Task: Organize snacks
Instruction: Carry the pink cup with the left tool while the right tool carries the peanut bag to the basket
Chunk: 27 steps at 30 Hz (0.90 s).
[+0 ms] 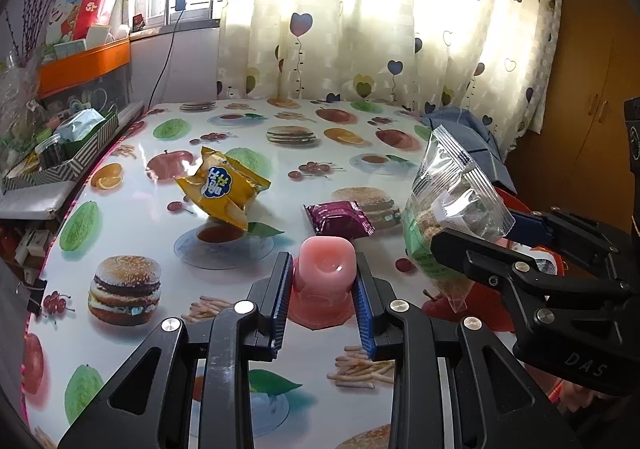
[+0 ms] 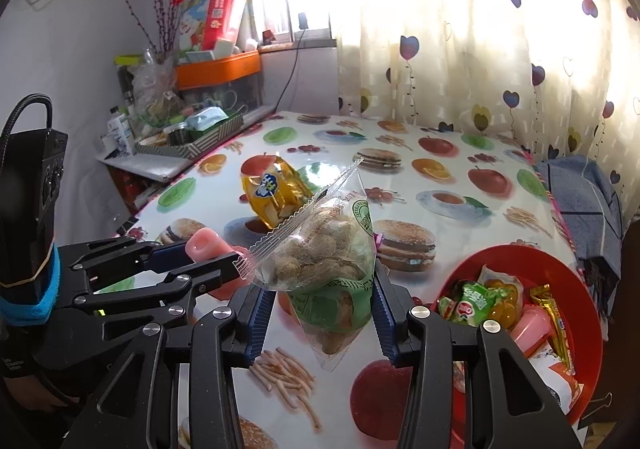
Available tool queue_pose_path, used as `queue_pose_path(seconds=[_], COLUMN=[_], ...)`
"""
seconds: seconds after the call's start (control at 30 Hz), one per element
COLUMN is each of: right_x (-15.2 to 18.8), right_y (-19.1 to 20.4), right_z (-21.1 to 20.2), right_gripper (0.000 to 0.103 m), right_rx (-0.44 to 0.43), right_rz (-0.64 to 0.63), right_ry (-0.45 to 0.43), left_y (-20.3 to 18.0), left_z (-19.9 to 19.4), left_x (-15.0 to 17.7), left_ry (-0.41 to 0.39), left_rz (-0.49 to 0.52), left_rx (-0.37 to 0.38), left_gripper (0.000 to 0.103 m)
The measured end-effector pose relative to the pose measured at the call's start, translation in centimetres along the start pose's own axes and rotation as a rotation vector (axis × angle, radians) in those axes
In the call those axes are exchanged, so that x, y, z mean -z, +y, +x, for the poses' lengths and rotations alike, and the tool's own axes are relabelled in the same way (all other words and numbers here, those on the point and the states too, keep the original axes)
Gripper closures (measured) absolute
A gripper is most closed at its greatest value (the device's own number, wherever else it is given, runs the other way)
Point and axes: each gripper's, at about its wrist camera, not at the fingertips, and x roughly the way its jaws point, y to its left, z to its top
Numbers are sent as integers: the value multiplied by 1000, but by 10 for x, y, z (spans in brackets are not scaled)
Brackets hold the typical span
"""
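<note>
In the left wrist view my left gripper (image 1: 323,275) is shut on a pink jelly cup (image 1: 325,263), held just above the fruit-and-burger tablecloth (image 1: 132,217). To its right, my right gripper (image 1: 480,235) is shut on a clear snack bag (image 1: 452,201) with a green label. The right wrist view shows that bag (image 2: 324,261) squeezed between the blue pads of my right gripper (image 2: 320,305). My left gripper (image 2: 208,255) and the pink cup (image 2: 202,243) appear there at the left. A yellow chip packet (image 1: 224,189) and a purple packet (image 1: 340,219) lie on the table. A red bowl (image 2: 520,259) holds several snacks.
A striped tray (image 1: 60,163) of odds and ends sits on a side shelf left of the table, below an orange-lidded tank (image 1: 86,65). A blue cloth (image 2: 580,193) hangs over the table's far right edge. A heart-print curtain (image 1: 380,29) closes the back.
</note>
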Motion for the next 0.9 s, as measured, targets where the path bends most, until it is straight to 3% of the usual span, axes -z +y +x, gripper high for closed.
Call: queue_pose_path(seconds=[0.9], right_x=[9], right_y=[-56], right_z=[-28], right_gripper=[60], right_rx=[113], right_rz=[82], right_ry=[-23], left_y=[-67], left_z=[27], left_x=[-23], left_ry=[8], left_rz=[106], left_rx=[119], left_gripper=[73])
